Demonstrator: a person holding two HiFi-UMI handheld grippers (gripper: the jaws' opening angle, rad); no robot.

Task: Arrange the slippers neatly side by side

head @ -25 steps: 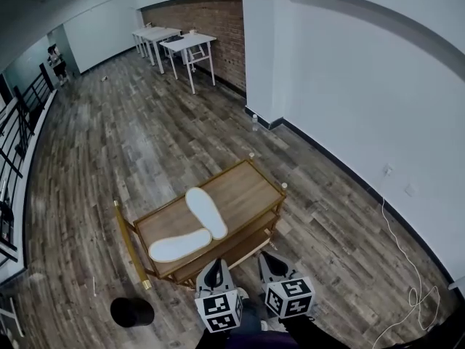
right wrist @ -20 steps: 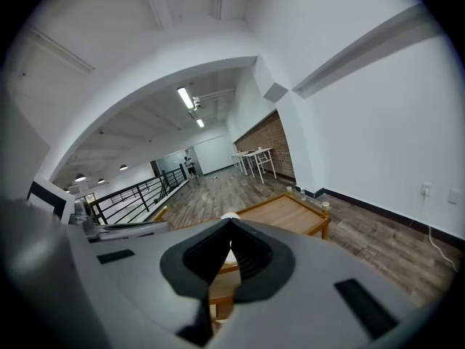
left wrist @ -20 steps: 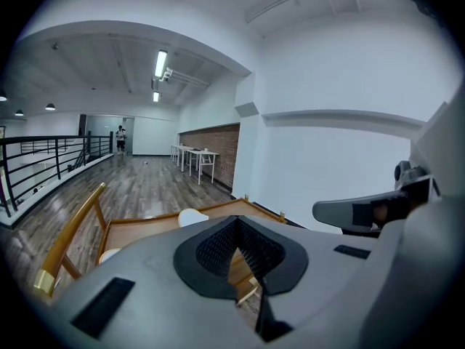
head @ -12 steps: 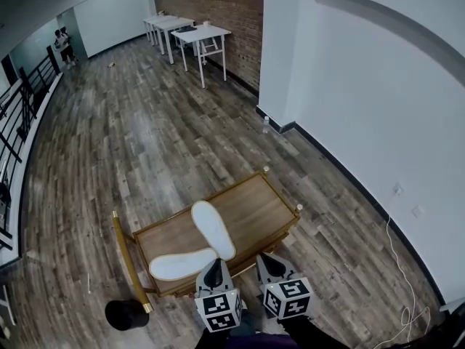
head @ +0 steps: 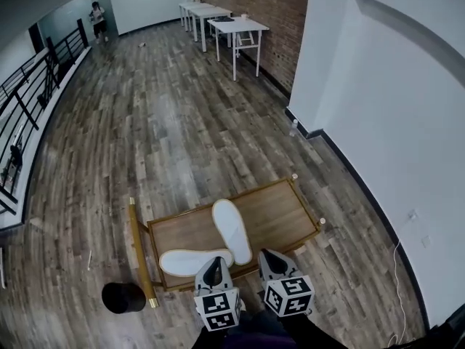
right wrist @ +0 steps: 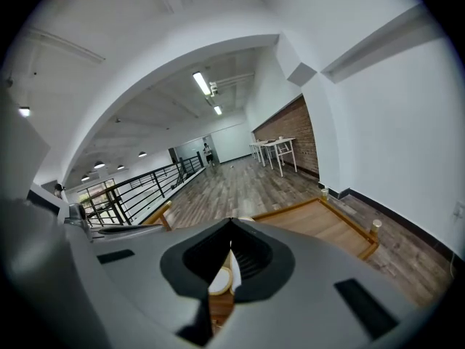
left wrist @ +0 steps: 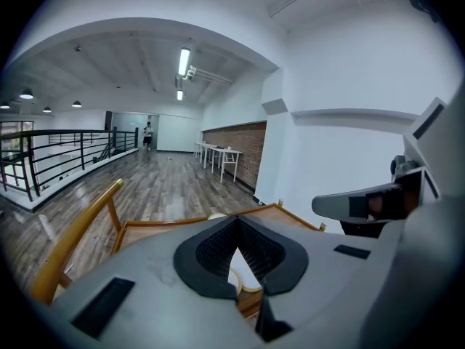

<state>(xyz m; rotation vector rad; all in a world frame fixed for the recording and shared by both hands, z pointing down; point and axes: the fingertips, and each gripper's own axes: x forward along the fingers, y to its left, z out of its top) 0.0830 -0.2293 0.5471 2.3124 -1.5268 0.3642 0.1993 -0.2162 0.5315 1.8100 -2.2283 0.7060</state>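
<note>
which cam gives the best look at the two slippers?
Head view: both slippers lie whole on the wooden cart, at an angle to each other. Both gripper views show only a white sliver of them through the jaw gap.

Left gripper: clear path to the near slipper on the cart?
Probably yes: the left gripper hangs just above the near slipper, with nothing between them on the cart. Its jaws are shut, so they would need to open first.

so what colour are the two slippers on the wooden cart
White, both the left slipper and the right slipper; clearest in the head view.
</note>
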